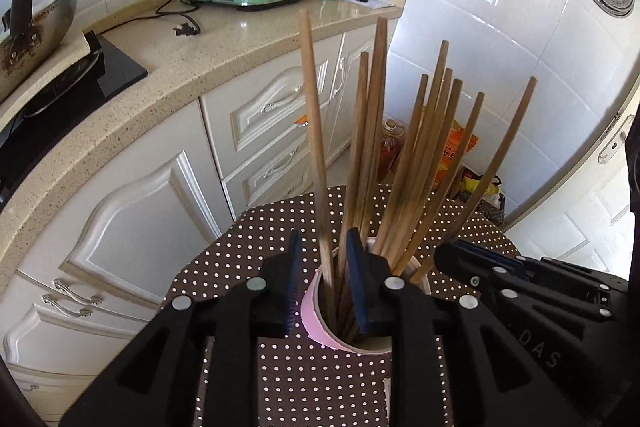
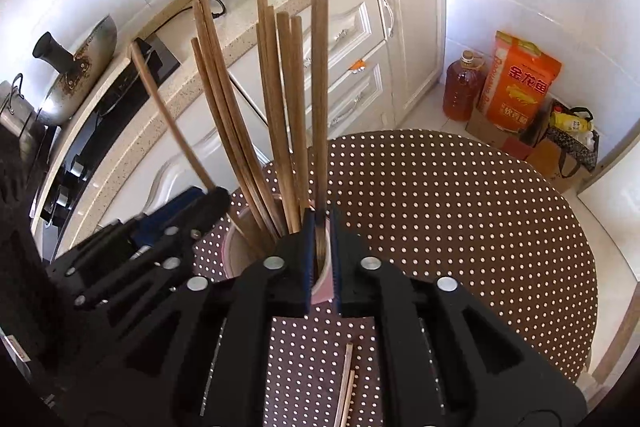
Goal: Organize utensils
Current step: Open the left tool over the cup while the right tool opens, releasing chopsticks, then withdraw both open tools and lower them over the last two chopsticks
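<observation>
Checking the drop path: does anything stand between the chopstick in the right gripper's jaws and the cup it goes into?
Nothing visible does. The chopstick stands between the jaws of the right gripper, its lower end seemingly inside the cup; the other chopsticks lean away to its left.

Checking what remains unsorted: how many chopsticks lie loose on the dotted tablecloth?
2. One chopstick and a second chopstick lie side by side on the tablecloth, close under the right hand-held gripper. Others may be hidden beneath it.
</observation>
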The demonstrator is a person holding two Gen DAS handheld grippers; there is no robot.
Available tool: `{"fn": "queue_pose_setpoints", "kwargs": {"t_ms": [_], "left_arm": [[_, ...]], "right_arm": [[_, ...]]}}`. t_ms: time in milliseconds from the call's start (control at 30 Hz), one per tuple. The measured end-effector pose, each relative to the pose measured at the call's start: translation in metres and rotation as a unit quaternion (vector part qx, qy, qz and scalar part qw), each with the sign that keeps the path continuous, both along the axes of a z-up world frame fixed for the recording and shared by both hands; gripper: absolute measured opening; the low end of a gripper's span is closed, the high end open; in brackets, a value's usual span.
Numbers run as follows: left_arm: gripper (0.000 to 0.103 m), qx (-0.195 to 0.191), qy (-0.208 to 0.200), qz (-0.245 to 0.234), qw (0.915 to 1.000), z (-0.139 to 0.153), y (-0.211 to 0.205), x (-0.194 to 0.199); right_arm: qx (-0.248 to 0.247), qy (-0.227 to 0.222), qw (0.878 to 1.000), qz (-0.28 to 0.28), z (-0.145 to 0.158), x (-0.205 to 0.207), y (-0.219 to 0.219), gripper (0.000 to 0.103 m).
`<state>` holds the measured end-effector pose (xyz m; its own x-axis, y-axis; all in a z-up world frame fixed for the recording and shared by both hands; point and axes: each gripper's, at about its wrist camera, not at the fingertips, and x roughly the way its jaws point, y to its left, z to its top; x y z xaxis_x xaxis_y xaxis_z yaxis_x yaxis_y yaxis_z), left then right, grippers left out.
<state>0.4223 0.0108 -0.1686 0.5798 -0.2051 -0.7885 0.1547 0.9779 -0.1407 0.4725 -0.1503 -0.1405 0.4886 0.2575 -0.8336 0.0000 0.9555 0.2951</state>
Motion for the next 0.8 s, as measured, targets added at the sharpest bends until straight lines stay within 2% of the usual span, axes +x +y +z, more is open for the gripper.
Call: {"fn": "queue_pose_setpoints", "kwargs": {"t_ms": [100,167,200,233,400,500,800], "left_arm": [[0.026,0.006,0.001,0.002,1.0000,0.001,0.001,-0.002],[0.027,0.006,0.001,0.005,1.0000,0.003,0.002,-0.005],[0.027,0.011,0.000,0.008,0.9999,0.004,0.003,-0.005],[0.030,0.013,-0.003,0.011,0.9999,0.006,0.004,-0.008],[0.034,0.013,-0.011,0.020,0.9997,0.015,0.008,-0.016],[0.039,0.012,-0.017,0.021,0.9996,0.021,0.008,-0.024],[0.046,0.015,-0.044,0.039,0.9982,0.049,0.008,-0.057]], "right_arm": [[0.002,-0.004,1.000,-0.003,0.002,-0.005,-0.003,0.025],[-0.001,-0.010,1.000,-0.008,0.004,-0.010,-0.005,0.041],[-0.006,-0.015,1.000,-0.014,0.006,-0.012,-0.006,0.053],[-0.009,-0.022,1.000,-0.019,0.009,-0.016,-0.009,0.056],[-0.011,-0.026,0.999,-0.022,0.015,-0.024,-0.014,0.056],[-0.013,-0.031,0.999,-0.023,0.020,-0.032,-0.016,0.056],[-0.021,-0.055,0.998,-0.028,0.045,-0.065,-0.023,0.067]]}}
